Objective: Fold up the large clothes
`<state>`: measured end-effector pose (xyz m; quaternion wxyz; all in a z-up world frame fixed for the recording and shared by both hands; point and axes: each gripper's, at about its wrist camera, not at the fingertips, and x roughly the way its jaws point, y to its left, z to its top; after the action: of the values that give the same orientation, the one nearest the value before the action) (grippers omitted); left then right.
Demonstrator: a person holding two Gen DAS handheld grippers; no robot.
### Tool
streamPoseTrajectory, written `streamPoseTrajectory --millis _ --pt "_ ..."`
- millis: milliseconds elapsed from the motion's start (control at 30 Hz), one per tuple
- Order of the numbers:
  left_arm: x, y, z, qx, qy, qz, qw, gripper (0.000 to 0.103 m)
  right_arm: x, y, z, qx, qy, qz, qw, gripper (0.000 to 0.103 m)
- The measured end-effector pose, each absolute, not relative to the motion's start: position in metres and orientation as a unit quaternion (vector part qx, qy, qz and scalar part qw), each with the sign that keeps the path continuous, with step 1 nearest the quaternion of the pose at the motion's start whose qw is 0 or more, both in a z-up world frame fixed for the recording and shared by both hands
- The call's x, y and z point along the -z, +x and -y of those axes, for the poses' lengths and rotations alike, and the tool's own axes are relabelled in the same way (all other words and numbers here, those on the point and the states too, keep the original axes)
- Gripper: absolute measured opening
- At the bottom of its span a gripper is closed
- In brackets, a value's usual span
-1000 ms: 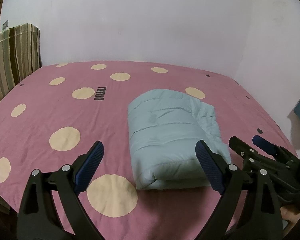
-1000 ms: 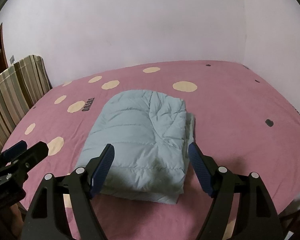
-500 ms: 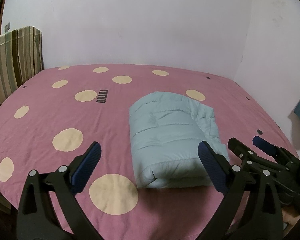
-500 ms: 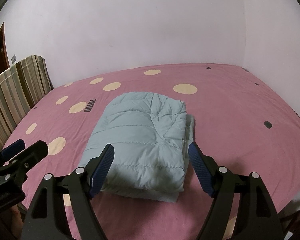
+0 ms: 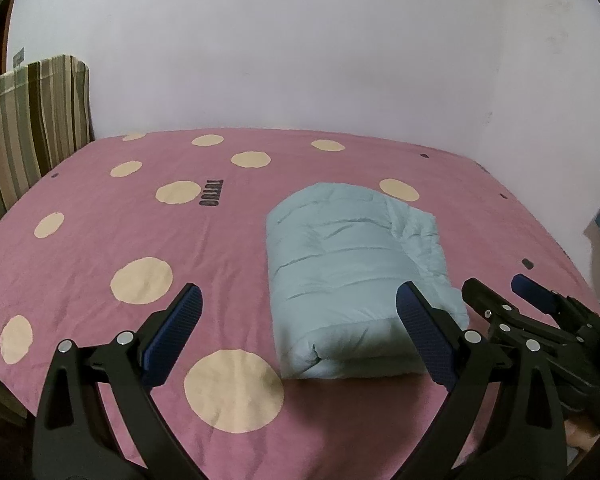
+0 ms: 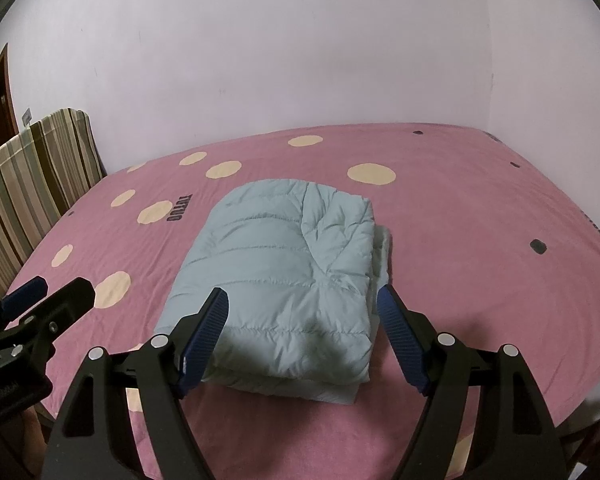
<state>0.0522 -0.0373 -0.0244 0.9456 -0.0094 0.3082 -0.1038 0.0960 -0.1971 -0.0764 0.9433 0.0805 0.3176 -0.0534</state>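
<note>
I see the pale blue padded jacket (image 6: 276, 276) lying folded on the bed (image 6: 480, 240), near its front edge. My left gripper (image 5: 300, 320) and right gripper (image 6: 302, 320) both hover above that edge, jaws spread wide, grasping nothing.

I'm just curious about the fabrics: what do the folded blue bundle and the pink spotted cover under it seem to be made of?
Folded jacket: looks like a thin, smooth synthetic shell over puffy filling, with stitched quilt lines and a soft sheen; down or polyester fill cannot be told. Pink bedsheet: looks like matte woven cotton or a blend, with fine creases, no shine, and printed cream dots.
</note>
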Motion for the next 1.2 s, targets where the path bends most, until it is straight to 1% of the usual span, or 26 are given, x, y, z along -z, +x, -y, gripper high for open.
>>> streamPoseTrajectory --millis 1000,1200 --pt "0.034 0.061 0.033 0.094 -0.015 -0.319 0.943 0.098 0.089 0.101 0.195 0.050 0.082 -0.332 0.939 0.076" --pt "0.036 0.062 0.035 0.094 -0.014 -0.321 0.942 0.099 0.091 0.102 0.195 0.050 0.084 -0.336 0.937 0.076"
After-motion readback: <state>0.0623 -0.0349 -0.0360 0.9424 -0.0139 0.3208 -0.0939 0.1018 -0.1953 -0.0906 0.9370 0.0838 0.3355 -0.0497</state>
